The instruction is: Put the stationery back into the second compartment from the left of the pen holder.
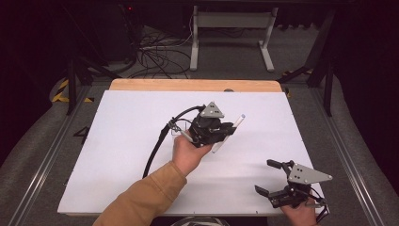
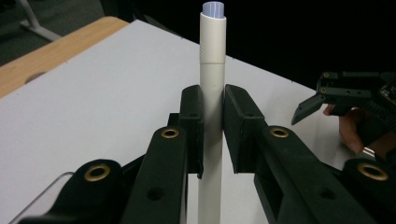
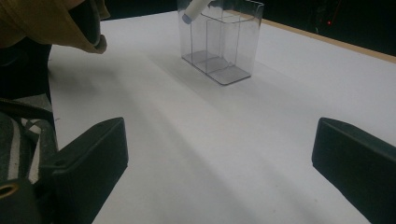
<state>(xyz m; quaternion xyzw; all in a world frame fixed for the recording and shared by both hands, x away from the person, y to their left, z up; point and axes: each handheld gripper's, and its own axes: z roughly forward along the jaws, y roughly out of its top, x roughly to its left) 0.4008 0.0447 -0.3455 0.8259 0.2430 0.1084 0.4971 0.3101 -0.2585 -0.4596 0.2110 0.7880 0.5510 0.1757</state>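
I had the left tool (image 1: 225, 130) clamped on a white marker (image 2: 212, 60), its two black pads pressed against the barrel from either side. In the left gripper view the marker stood straight up between the jaws, with the pale bluish cap end above them and the rest of the barrel running down past the pads. From the high view the marker (image 1: 234, 128) lay slanted in the tool, lifted clear of the white tabletop (image 1: 127, 141) near its middle, and my left hand (image 1: 188, 153) in a tan sleeve (image 1: 141, 197) carried it.

My right tool (image 1: 269, 176) sat low at the near right corner of the tabletop with its jaws spread wide and nothing between them. Its own view showed the two pads far apart over bare white surface.

Farther off in the right gripper view stood a clear plastic box (image 3: 224, 44) with compartments, resting on the tabletop. The marker's capped end (image 3: 194, 9) hung at the box's upper rim; I could not tell whether they touched.
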